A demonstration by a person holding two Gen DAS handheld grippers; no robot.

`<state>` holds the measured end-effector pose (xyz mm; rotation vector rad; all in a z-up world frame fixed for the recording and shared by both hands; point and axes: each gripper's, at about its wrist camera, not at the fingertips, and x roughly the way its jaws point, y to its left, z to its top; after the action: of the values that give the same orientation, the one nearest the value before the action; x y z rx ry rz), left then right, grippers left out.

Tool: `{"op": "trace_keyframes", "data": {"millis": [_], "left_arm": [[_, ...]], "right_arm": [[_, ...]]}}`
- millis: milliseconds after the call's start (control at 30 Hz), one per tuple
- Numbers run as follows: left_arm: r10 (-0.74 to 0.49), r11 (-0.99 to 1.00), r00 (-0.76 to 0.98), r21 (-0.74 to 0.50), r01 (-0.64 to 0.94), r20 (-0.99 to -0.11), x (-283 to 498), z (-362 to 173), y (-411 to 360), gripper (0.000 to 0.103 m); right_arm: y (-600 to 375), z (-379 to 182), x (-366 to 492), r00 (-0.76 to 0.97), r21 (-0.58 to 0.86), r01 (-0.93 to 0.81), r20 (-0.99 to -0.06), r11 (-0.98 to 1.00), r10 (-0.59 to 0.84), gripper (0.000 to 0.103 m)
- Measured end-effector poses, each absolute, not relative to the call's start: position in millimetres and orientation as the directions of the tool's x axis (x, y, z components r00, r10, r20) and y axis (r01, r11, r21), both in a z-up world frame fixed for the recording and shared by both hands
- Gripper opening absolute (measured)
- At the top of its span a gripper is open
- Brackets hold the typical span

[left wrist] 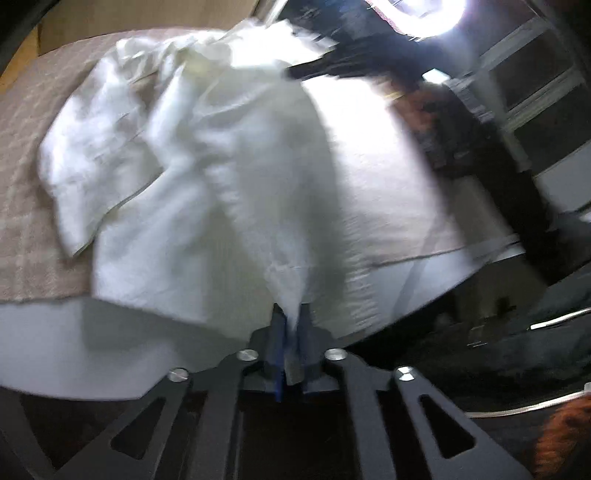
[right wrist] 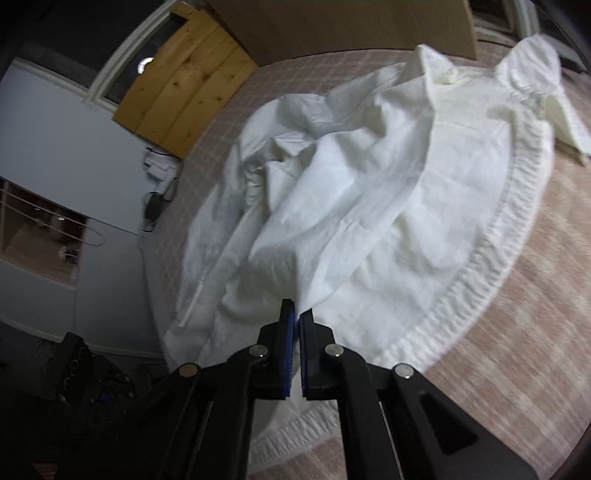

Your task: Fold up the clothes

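We have a white garment (right wrist: 369, 192) lying crumpled on a bed with a beige checked cover (right wrist: 524, 295), filling the middle of both wrist views, its collar toward the upper right of the right wrist view. Our right gripper (right wrist: 297, 325) has its jaws clamped on a pinch of the cloth near the stitched hem at lower centre. Our left gripper (left wrist: 291, 325) is likewise clamped on a thin fold of fabric at the lower middle of its view. Both grips look shallow, so in our judgement the cloth could slip out if we lift or spread too fast. The bunched middle may also drag and twist, giving a crooked fold. At the upper right of the left view, a dark blurred shape and a glaring lamp (left wrist: 417, 14) obscure the garment's far edge.
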<state>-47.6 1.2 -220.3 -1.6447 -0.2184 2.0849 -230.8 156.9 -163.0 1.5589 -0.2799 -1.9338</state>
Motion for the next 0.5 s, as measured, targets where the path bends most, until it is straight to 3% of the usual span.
{"op": "trace_keyframes", "data": {"millis": [100,167,267,367,500], "left_arm": [[0.385,-0.903,-0.105,-0.350,-0.250,-0.917,-51.7,-229.7,-1.5,0.014],[0.367,-0.910,-0.121,-0.329,-0.251,-0.922,-62.3,-221.2,-4.6,0.015],[0.369,-0.914,-0.217,-0.310,-0.262,-0.904,-96.7,-192.9,-8.4,0.022],[0.362,-0.918,-0.322,-0.274,-0.287,-0.875,-149.5,-166.6,-4.7,0.023],[0.345,-0.912,-0.349,-0.223,-0.345,-0.871,-224.0,-172.5,13.3,0.023]], "right_arm": [[145.9,-177.4,-224.7,-0.022,0.401,0.377,-0.897,-0.835,-0.441,0.009],[149.5,-168.8,-221.7,-0.033,0.397,0.397,-0.895,-0.827,-0.445,0.013],[164.1,-147.4,-231.8,-0.112,0.424,0.383,-0.860,-0.820,-0.497,0.036],[178.0,-135.0,-254.7,-0.219,0.417,0.333,-0.838,-0.846,-0.499,0.038],[178.1,-134.5,-290.4,-0.272,0.444,0.302,-0.808,-0.844,-0.522,0.037]]}}
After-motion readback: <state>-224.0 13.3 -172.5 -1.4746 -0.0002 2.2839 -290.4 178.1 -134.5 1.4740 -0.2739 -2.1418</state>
